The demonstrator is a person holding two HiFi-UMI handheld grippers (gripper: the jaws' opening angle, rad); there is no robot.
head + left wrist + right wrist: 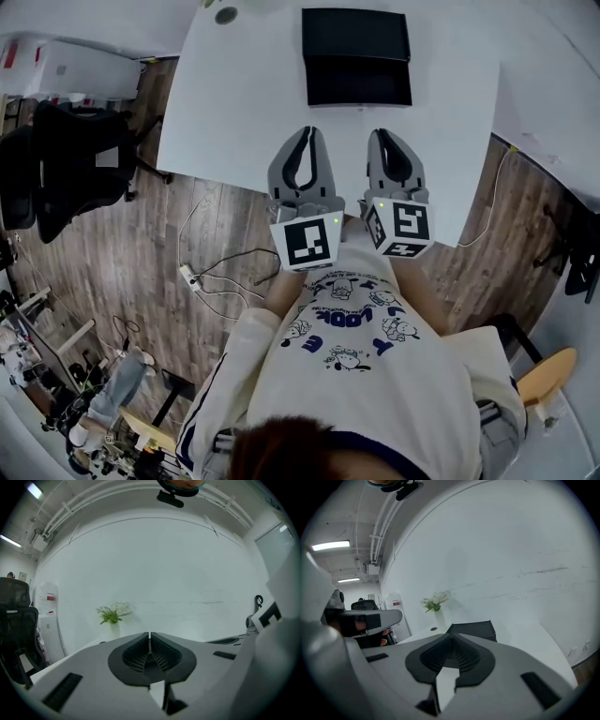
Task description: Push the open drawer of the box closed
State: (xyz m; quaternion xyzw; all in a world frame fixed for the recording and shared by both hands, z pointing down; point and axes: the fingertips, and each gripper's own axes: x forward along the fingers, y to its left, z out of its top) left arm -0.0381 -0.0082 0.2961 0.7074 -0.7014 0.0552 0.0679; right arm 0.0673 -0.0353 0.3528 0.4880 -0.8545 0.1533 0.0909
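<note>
Open drawer [359, 82] of box [356, 33] lies upper centre, directly up-frame of right gripper [384, 136]. Left gripper [309, 133] sits alongside. Both jaws together, empty.

The desk [234, 94] is smooth matt white; the box [356, 37] is matt black; the floor [94, 253] shows wood-grain planks.

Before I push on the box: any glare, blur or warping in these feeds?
Head view: even light, no glare, black box crisp on the white table, whose edges bow from the wide lens. Left gripper view: strong curving, dark corners, wall washed pale, ribbed fingers still sharp. Right gripper view: same curving, ceiling light glaring at upper left, box clear beyond its fingers.
</note>
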